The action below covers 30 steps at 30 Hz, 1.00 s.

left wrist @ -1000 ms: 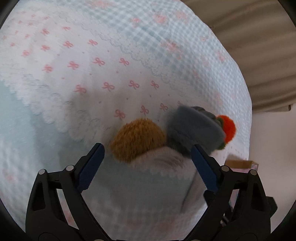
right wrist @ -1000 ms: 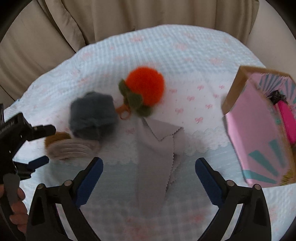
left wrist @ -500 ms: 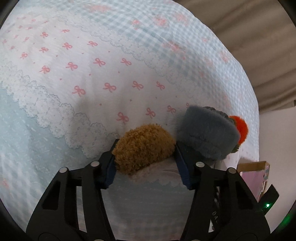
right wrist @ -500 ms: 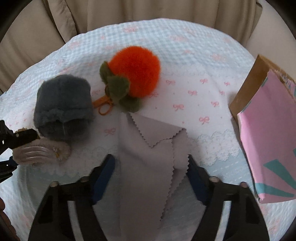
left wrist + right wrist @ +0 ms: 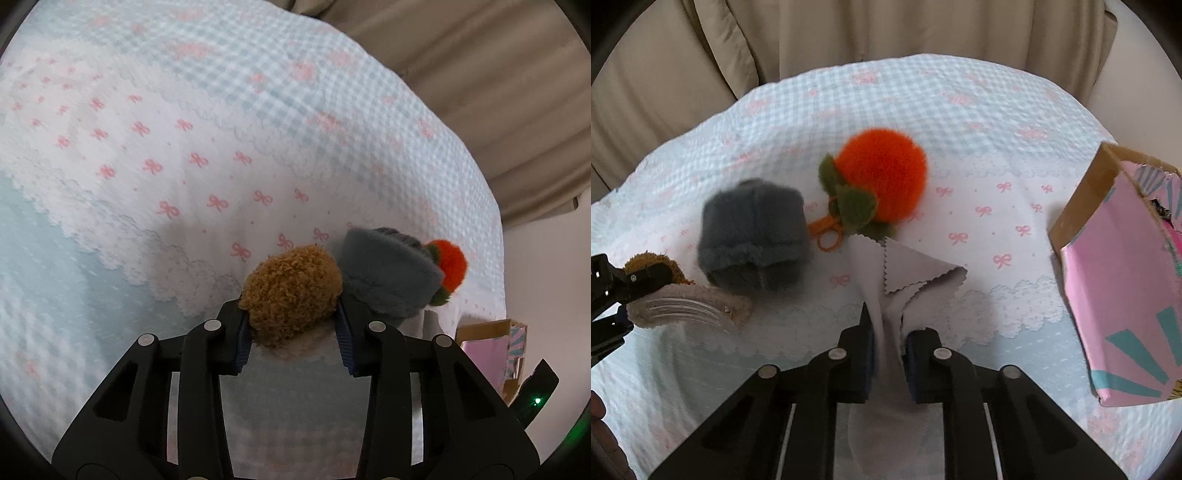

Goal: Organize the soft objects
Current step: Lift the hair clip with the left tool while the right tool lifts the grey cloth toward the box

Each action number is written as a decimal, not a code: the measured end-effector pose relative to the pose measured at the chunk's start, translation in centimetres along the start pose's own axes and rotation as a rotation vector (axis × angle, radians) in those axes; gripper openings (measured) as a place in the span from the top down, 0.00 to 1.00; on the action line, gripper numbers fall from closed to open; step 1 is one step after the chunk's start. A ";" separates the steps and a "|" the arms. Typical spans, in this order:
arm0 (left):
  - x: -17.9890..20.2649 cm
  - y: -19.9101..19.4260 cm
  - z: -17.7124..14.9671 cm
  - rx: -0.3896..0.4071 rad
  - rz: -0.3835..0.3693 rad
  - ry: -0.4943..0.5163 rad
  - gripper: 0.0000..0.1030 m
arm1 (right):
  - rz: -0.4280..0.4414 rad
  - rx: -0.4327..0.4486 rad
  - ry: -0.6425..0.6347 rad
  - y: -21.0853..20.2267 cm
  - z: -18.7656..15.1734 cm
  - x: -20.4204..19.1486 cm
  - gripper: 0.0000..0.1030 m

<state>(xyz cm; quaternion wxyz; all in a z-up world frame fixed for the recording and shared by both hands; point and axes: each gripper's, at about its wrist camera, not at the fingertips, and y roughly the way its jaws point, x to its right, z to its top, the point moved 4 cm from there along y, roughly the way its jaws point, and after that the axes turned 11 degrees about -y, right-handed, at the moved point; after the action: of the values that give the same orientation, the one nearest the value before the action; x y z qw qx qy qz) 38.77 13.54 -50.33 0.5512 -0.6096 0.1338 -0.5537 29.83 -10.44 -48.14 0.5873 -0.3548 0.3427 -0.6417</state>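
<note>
- Right tool (image 5: 888, 354): squeezed nearly closed on the gray cloth (image 5: 897, 284), bunched up between the two pads.
- Rest of the cloth: spread away from the tool on the surface (image 5: 979, 110), zigzag corner pointed right.
- Long way of the cloth: ran straight out from the tool toward the orange pom-pom (image 5: 886, 177).
- Left tool (image 5: 291, 332): closed about halfway on the brown fuzzy hair clip (image 5: 291, 291), one pad on each side.
- In the right view: clear teeth of the clip seen poking out under a beige fluffy edge, near the left side.
- Just past the clip: gray fluffy roll (image 5: 753, 236), touching it in the left view.
- Past the gray roll: orange pom-pom with green leaves and an orange clasp (image 5: 827, 232), beside the cloth's far end.
- Off to the right: pink box (image 5: 1123, 273) with a brown open flap, well apart from the soft things.
- Probably the place for the soft things, so likely a trip to the right for both tools.
- Right tool much nearer to the box than the left tool.
- Far back: beige curtain (image 5: 701, 55) behind the surface.
- Possible trouble: loose cloth end dragging into the pom-pom on the way up.
</note>
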 end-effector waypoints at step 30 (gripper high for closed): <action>21.6 -23.4 -10.9 0.093 -0.206 0.163 0.67 | 0.055 0.188 0.090 -29.5 4.4 14.5 0.87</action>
<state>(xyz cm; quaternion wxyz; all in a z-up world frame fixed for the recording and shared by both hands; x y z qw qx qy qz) 26.93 -0.52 -22.14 0.5063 -0.5472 0.0890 -0.6606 17.73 -22.81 -19.87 0.6194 -0.2596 0.3164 -0.6700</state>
